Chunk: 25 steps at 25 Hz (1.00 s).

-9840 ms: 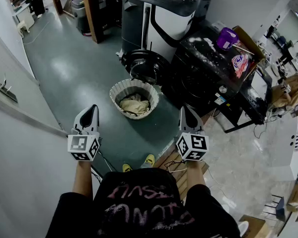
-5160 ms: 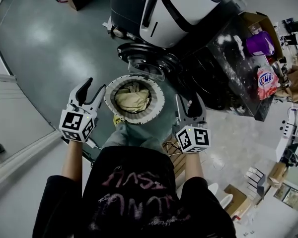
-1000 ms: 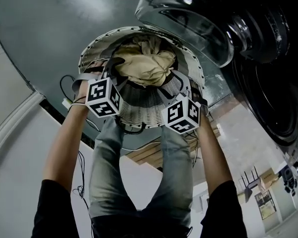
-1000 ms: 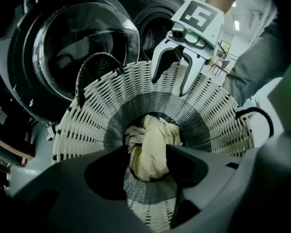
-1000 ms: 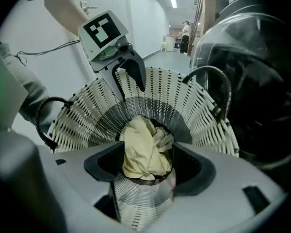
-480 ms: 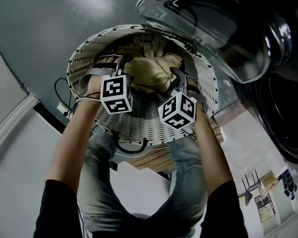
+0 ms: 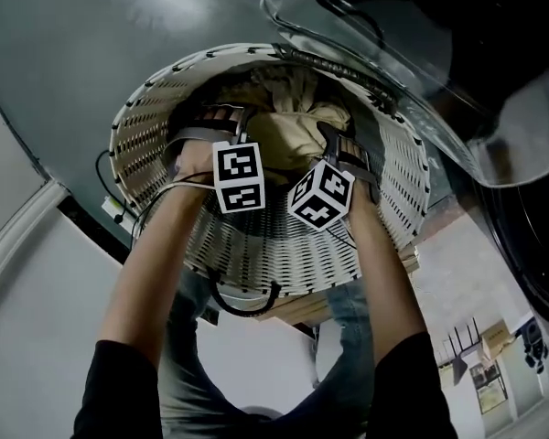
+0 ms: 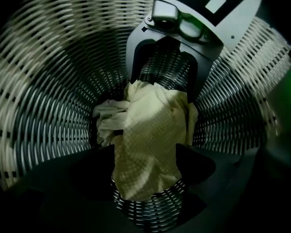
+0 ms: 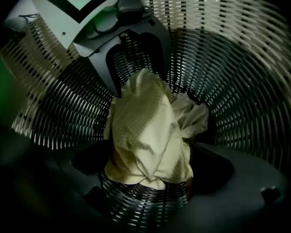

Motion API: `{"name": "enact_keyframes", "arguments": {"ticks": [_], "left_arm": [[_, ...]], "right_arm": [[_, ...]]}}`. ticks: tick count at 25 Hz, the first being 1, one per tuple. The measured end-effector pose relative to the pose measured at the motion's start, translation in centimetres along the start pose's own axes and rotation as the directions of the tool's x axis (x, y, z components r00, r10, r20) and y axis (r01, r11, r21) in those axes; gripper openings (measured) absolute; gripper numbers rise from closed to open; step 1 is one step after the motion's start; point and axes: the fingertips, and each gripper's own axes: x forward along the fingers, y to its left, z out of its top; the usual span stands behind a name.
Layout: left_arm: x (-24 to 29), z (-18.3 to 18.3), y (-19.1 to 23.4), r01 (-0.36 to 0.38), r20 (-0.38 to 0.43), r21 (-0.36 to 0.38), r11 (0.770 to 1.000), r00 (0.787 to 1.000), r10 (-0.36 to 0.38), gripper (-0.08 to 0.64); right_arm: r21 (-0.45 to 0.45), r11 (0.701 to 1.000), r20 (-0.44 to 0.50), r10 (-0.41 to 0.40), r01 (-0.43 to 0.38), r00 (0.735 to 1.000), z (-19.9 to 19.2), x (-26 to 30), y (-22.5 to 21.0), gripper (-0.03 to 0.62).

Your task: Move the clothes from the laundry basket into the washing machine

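**Head view:** both claws reach down inside the laundry basket [image 7: 146, 108]. The left claw [image 7: 209, 122] is by the basket's left wall and the right claw [image 7: 337, 137] by its right wall. The clothes [image 7: 288, 128] lie on the basket's bottom between them, about equally near each. The washing machine's open door [image 7: 393, 53] hangs over the basket's far rim.

**Left gripper view:** the left claw [image 8: 145, 178] has just been opening and its jaws stand wide apart. The near end of the cream clothes [image 8: 148, 144] lies between the tips, and the pads do not seem to press on it. The bundle's long ridge runs straight away across the basket's bottom to the right claw [image 8: 166, 81] opposite.

**Right gripper view:** it mirrors the other. The right claw [image 9: 150, 178] has likewise just been opening and its jaws are spread. The other end of the clothes [image 9: 145, 130] lies between them unpinched, and the ridge leads to the left claw [image 9: 138, 76].

Each claw straddles one end of the same ridge, so closing would likely pinch the bundle at both ends.
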Motion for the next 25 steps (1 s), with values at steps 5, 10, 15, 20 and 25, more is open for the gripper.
{"name": "enact_keyframes", "arguments": {"ticks": [5, 10, 15, 20, 25], "left_arm": [[2.4, -0.8, 1.0, -0.028, -0.034, -0.013, 1.0, 0.999, 0.027, 0.409], [5.2, -1.5, 0.9, -0.005, -0.062, -0.029, 1.0, 0.998, 0.003, 0.41], [7.5, -2.4, 0.6, -0.004, -0.109, -0.028, 1.0, 0.994, 0.001, 0.384], [8.5, -3.1, 0.7, -0.018, -0.131, -0.038, 0.999, 0.991, 0.013, 0.17], [8.2, -2.6, 0.7, -0.016, -0.09, -0.081, 0.997, 0.996, 0.009, 0.061]], "right_arm": [[-0.039, 0.999, -0.046, -0.034, 0.032, 0.998, -1.4, 2.6, -1.4, 0.535], [-0.036, 0.999, -0.088, -0.038, 0.035, 0.995, -2.5, 5.5, -2.2, 0.51], [-0.03, 0.999, -0.117, -0.04, 0.037, 0.992, -3.5, 7.3, -2.5, 0.469], [-0.006, 1.0, -0.132, -0.015, 0.014, 0.991, -4.0, 8.7, -2.5, 0.417], [-0.033, 0.999, -0.134, -0.034, 0.03, 0.99, -3.7, 8.2, -2.0, 0.209]]}}
